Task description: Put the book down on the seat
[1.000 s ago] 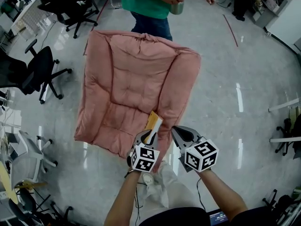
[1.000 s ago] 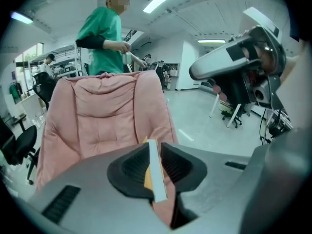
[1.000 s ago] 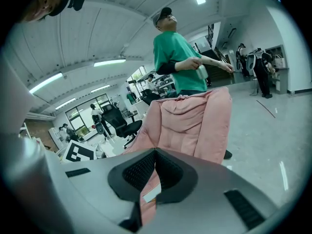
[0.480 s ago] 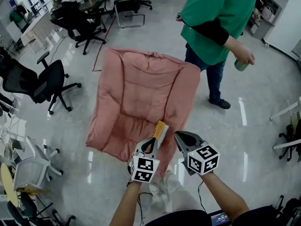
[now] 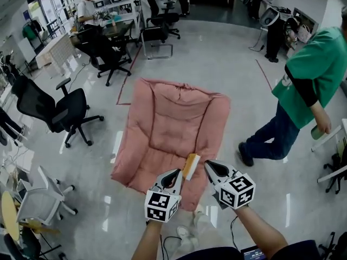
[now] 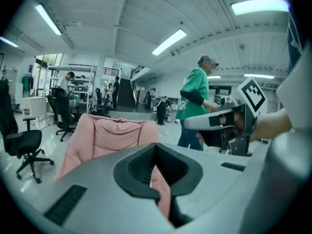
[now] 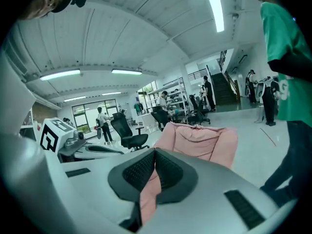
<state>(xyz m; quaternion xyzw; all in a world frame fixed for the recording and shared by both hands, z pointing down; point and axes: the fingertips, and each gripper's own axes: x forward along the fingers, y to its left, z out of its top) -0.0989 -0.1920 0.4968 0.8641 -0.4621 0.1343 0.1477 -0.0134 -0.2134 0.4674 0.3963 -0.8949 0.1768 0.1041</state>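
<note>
The book (image 5: 191, 166) is seen at the 5 o'clock edge of the pink seat (image 5: 168, 129). It looks stood up on its edge, just beside the tip of the left tongs (image 5: 178, 174). The left tongs are clenched and nothing is held in them: only the pink seat is seen past their pads. The right tongs (image 5: 208, 165) are clenched too, with nothing in them. Whether the book is fully rested on the seat cannot be told.

The book could be tipped over, because it is stood up so close to the rim. It could then be slid off onto the floor (image 5: 238, 75). It could also be bumped by the left tongs, which are very near it.

No box or bowl is seen close by. Only the book is seen in the seat.
</note>
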